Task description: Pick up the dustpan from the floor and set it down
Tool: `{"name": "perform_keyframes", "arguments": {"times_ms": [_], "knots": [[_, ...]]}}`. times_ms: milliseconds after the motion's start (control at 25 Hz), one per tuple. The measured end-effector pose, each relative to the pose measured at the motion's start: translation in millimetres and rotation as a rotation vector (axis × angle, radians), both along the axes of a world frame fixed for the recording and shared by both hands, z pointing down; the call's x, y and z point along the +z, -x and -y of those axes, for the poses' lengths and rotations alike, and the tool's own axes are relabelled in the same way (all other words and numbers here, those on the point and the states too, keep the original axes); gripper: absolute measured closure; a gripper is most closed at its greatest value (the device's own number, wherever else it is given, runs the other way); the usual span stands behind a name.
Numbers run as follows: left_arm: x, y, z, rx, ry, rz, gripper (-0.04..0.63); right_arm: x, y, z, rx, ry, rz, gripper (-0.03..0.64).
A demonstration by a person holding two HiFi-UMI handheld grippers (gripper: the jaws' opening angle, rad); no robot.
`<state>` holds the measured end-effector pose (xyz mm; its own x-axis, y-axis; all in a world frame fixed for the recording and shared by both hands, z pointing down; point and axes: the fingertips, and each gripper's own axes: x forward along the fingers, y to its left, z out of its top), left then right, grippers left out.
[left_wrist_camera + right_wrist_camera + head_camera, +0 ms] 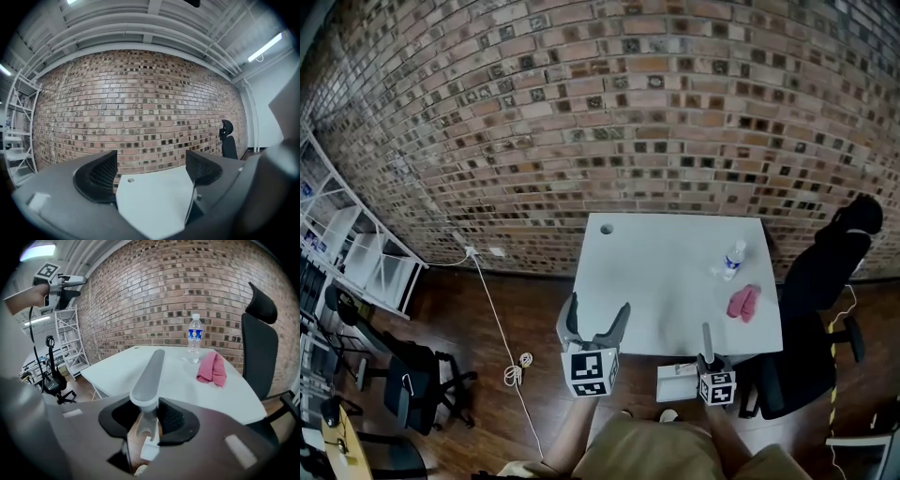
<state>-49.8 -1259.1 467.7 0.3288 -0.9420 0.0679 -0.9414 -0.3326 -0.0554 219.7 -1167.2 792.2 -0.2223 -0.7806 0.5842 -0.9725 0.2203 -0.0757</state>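
Observation:
The dustpan has a white pan [678,382] and a long grey handle [708,338] that sticks up toward the table's front edge. My right gripper [710,359] is shut on that handle. In the right gripper view the grey handle [150,371] runs out between the two dark jaws, pinched near its base, with the white pan part [149,448] below. My left gripper [598,312] hovers to the left over the table's front left corner. It points level and stands open with nothing between its fingers [98,174]; only the white table top shows in the gap.
The white table [666,272] stands against a brick wall and bears a water bottle [732,260] and a pink cloth [742,303]. A black office chair [820,300] stands at its right. White shelving [356,248], dark chairs [408,375] and a floor cable [517,371] lie to the left.

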Motion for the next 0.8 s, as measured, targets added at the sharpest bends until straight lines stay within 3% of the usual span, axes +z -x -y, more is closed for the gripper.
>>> {"name": "perform_keyframes", "arguments": {"times_ms": [320, 800], "knots": [[2.0, -13.7, -4.9, 0.036, 0.003, -0.017, 0.144, -84.4, -0.4, -19.7, 0.072, -0.167, 0.037, 0.5], [-9.7, -27.7, -23.9, 0.066, -0.012, -0.069, 0.144, -283.2, 12.0, -12.6, 0.106, -0.58, 0.046, 0.502]]}}
